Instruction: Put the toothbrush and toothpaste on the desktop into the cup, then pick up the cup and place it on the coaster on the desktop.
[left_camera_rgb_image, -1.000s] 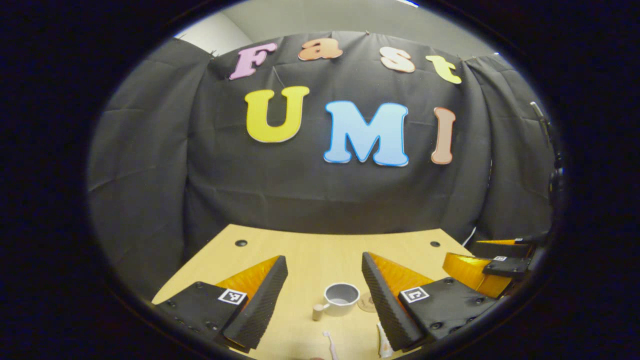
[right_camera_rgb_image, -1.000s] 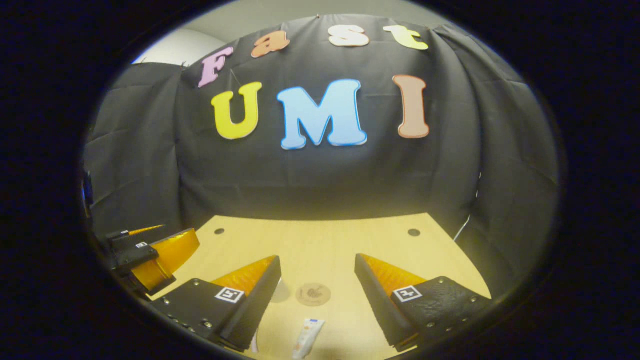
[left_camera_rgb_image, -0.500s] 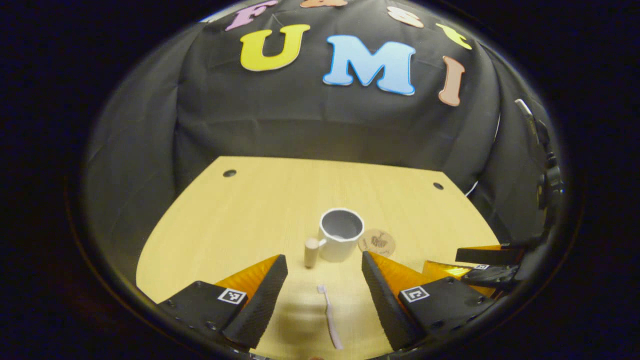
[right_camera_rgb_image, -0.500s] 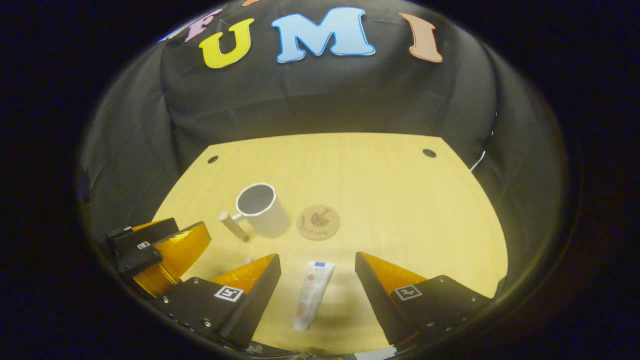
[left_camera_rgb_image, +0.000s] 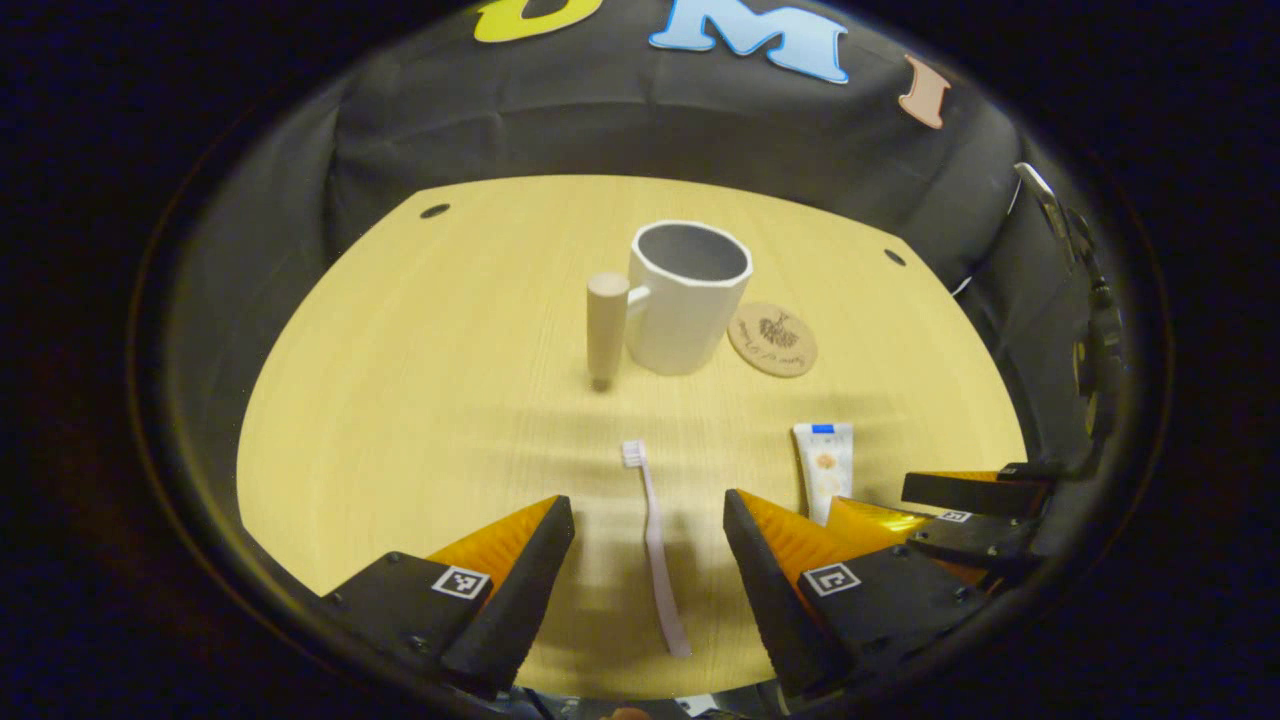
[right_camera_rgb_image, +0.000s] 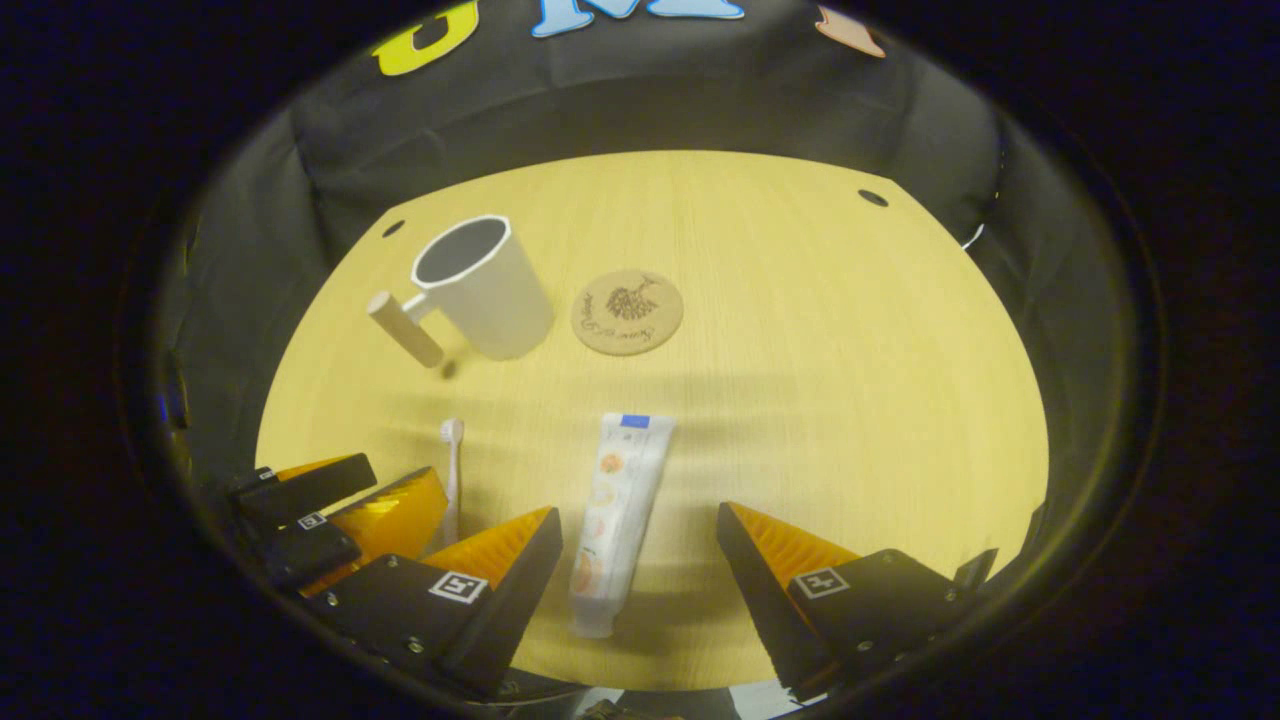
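A pale pink toothbrush (left_camera_rgb_image: 655, 545) lies on the wooden desktop, lengthwise between the fingers of my left gripper (left_camera_rgb_image: 648, 535), which is open above it. A white toothpaste tube (right_camera_rgb_image: 617, 513) lies between the fingers of my right gripper (right_camera_rgb_image: 640, 550), also open above it. The white cup (left_camera_rgb_image: 685, 296) with a wooden peg handle stands upright farther back, and the round cork coaster (left_camera_rgb_image: 771, 339) lies just to its right. In the right gripper view the cup (right_camera_rgb_image: 480, 285), coaster (right_camera_rgb_image: 627, 311) and toothbrush (right_camera_rgb_image: 451, 470) show too. The toothpaste tube (left_camera_rgb_image: 826, 468) appears beside my left gripper.
The wooden desktop (right_camera_rgb_image: 820, 380) has two small dark holes near its far corners and black cloth behind it. The other gripper (left_camera_rgb_image: 960, 515) sits low at the right of the left gripper view. Bare wood stretches to the right of the coaster.
Both grippers have tilted down and moved in over the desk; the toothbrush and toothpaste now lie fully between their open fingers, and cup and coaster appear larger and higher up.
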